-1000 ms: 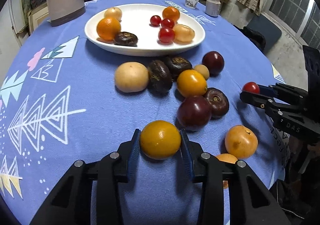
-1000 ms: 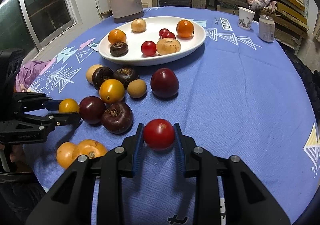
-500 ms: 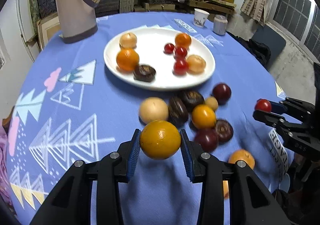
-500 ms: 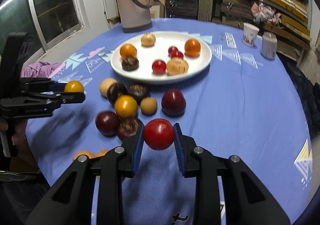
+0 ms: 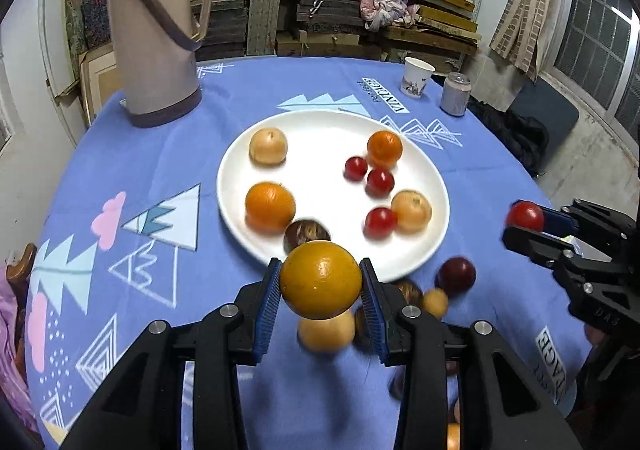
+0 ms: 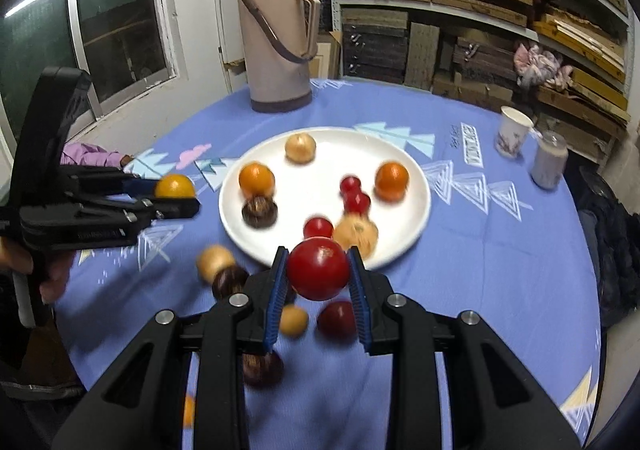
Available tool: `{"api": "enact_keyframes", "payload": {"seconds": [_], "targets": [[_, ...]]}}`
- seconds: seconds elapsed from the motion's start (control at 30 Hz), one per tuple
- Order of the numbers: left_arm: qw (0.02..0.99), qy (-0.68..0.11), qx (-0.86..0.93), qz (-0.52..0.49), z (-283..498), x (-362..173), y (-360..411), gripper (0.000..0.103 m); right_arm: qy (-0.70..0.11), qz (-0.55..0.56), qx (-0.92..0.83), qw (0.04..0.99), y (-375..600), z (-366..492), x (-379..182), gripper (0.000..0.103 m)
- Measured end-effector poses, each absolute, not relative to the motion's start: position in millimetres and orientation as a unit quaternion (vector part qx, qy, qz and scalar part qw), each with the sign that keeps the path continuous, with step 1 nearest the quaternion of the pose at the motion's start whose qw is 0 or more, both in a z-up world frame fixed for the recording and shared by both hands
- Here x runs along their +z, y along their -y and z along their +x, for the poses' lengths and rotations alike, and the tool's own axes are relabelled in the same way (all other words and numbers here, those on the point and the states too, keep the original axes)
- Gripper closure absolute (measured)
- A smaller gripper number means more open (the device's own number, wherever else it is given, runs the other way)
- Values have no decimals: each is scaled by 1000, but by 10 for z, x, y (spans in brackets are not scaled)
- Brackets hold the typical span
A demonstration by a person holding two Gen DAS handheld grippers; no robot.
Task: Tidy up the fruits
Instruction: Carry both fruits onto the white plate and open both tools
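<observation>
Fruits pinched aloft, an orange (image 5: 320,280) by the left gripper (image 5: 320,292), a red tomato (image 6: 318,268) by the right gripper (image 6: 318,278), are best lowered gently onto bare plate (image 5: 320,130) before release.

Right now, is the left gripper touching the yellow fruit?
Touching. In the left wrist view, the left gripper has both blue pads pressed against the yellow fruit, holding it above the table.

Blue tablecloth (image 5: 248,98): "VINTAGE" printed beyond the plate; partial "AGE" at near right edge. Right tongs (image 5: 520,224) body: "DAS", faint.
</observation>
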State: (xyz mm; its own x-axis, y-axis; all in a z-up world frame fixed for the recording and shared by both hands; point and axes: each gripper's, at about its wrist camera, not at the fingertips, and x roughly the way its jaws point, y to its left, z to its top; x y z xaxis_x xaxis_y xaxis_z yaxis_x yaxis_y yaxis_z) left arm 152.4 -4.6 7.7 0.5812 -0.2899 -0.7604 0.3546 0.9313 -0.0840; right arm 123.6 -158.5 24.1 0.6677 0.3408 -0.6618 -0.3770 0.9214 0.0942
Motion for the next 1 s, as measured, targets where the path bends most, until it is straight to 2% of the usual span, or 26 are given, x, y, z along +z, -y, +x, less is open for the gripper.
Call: {"api": "enact_keyframes", "payload": {"seconds": [0.13,0.53,0.8,0.87,1.0], "targets": [[886,-422,-190,34,1792,66,178,64,-367,-20,202,908,1449,1592,211,74],[878,-448,-164,28,2495,-271,365,64,-430,14,188,883,1364,2462,-329,73],[880,-445,-165,33,2488,-243,356,63,-417,19,190,889,1403,2416,-294,73],[881,-442,-165,36,2448,-221,343,58,-412,24,192,890,1422,2357,-245,73],[884,-434,-167,45,2310,-168,310,58,-404,18,193,894,1476,2167,-164,68]]}}
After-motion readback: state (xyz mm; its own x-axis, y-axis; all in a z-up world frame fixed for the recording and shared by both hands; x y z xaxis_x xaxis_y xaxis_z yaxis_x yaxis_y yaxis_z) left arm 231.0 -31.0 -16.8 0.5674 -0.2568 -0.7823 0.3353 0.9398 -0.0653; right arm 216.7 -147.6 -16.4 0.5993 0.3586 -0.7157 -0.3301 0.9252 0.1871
